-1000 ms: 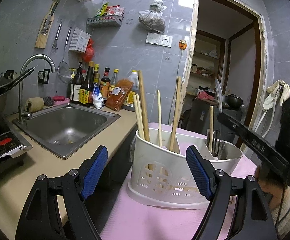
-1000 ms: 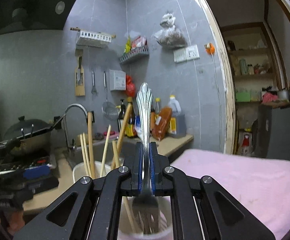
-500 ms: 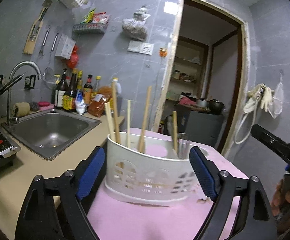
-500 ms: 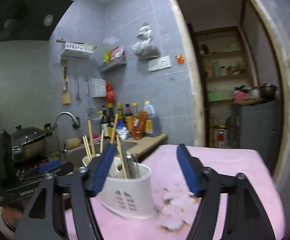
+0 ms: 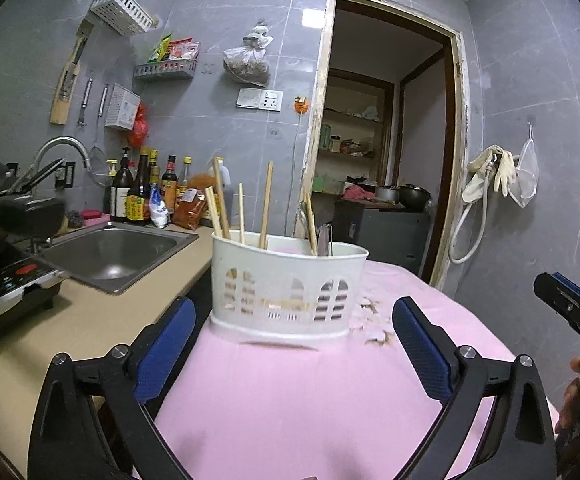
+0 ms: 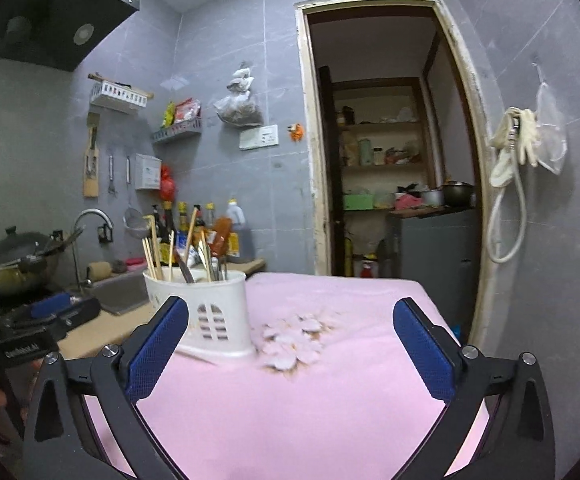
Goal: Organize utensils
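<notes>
A white slotted utensil holder (image 5: 287, 286) stands on a pink cloth (image 5: 298, 396). Several wooden chopsticks (image 5: 265, 204) stand in its left part and metal cutlery (image 5: 324, 240) in its right part. My left gripper (image 5: 294, 344) is open and empty, a short way in front of the holder. In the right wrist view the holder (image 6: 205, 312) sits left of centre with chopsticks (image 6: 151, 254) and cutlery (image 6: 185, 270) in it. My right gripper (image 6: 290, 350) is open and empty, back from the holder.
A steel sink (image 5: 117, 250) with a faucet (image 5: 55, 148) is set in the counter at left, with sauce bottles (image 5: 141, 196) behind and a cooktop (image 5: 1, 284) nearer. An open doorway (image 5: 382, 148) lies beyond the table. The cloth has a worn patch (image 6: 294, 336).
My right gripper opened and let go of the fork, which now stands in the holder, then drew back. My left gripper also pulled back from the holder.
</notes>
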A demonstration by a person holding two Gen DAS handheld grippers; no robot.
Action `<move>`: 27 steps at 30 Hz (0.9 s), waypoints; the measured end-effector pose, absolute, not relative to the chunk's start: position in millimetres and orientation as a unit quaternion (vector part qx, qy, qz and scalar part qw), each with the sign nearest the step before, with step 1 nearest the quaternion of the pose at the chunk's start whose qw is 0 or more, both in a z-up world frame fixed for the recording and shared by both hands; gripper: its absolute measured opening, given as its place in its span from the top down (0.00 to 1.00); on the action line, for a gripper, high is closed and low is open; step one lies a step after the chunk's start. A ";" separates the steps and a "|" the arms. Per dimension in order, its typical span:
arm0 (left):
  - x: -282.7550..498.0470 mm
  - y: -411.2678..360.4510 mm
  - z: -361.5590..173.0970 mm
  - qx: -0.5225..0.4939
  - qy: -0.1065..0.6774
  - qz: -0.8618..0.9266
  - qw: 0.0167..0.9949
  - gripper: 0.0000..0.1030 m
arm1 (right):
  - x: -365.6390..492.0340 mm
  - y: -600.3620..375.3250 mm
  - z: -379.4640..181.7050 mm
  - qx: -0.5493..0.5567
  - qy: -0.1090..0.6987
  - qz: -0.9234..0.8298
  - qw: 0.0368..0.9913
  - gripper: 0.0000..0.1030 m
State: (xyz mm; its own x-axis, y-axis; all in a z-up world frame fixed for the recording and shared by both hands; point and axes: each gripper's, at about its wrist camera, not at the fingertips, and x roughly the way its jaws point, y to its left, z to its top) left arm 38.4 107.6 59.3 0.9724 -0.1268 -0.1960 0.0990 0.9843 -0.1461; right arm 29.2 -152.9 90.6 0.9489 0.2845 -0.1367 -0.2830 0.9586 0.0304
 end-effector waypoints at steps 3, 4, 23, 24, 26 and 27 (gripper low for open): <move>27.3 104.3 53.7 -0.059 0.103 -0.050 0.992 0.06 | 18.2 -152.0 81.4 0.001 0.077 0.131 0.988 0.00; 24.4 103.2 52.3 -0.054 0.104 -0.048 0.992 0.06 | 15.6 -151.2 79.0 -0.003 0.079 0.128 0.989 0.00; 11.4 105.2 38.1 -0.058 0.114 -0.034 0.991 0.05 | 8.0 -146.7 64.7 0.005 0.100 0.130 0.986 0.00; 11.6 105.4 38.0 -0.058 0.114 -0.034 0.991 0.05 | 8.3 -146.5 65.1 0.006 0.100 0.130 0.986 0.00; 12.1 105.8 37.9 -0.058 0.115 -0.034 0.991 0.05 | 8.2 -146.8 64.7 0.007 0.101 0.130 0.986 0.00; 12.5 106.1 37.9 -0.058 0.115 -0.034 0.991 0.05 | 8.4 -146.8 64.9 0.008 0.102 0.130 0.986 0.00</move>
